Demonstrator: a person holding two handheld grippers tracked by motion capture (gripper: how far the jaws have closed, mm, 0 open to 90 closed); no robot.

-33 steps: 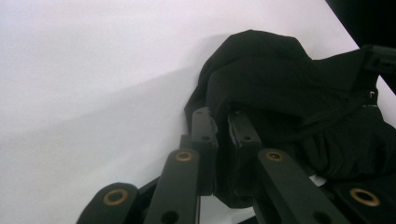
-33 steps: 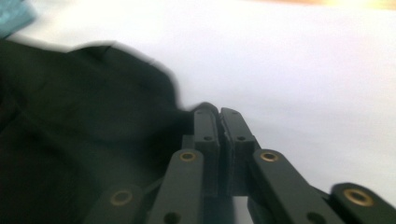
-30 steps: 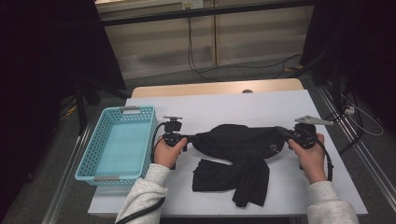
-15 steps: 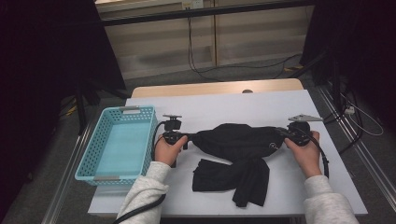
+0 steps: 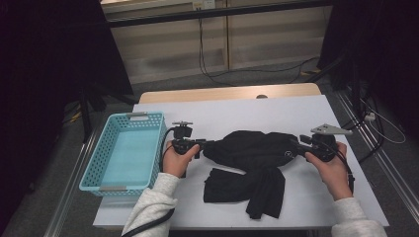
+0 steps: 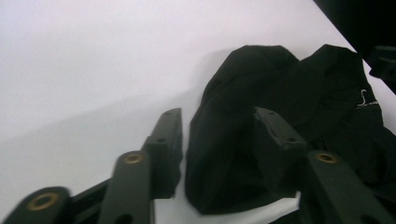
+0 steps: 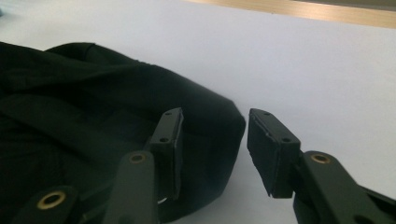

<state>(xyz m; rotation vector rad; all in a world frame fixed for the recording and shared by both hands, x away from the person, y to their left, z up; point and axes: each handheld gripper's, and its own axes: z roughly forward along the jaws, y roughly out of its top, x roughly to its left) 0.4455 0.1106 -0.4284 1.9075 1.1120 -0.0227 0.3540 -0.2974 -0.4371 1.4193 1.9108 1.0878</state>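
Both grippers, left (image 5: 206, 143) and right (image 5: 295, 146), had just been opening, jaws half-wide, releasing the crumpled black cloth garment (image 5: 254, 150) between them to lie flat.

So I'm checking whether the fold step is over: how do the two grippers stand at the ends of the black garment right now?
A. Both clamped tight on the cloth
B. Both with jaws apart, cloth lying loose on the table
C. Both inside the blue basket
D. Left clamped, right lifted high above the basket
B: the left gripper and the right gripper have just been opening, with a gap between the pads, and the black garment rests on the table.
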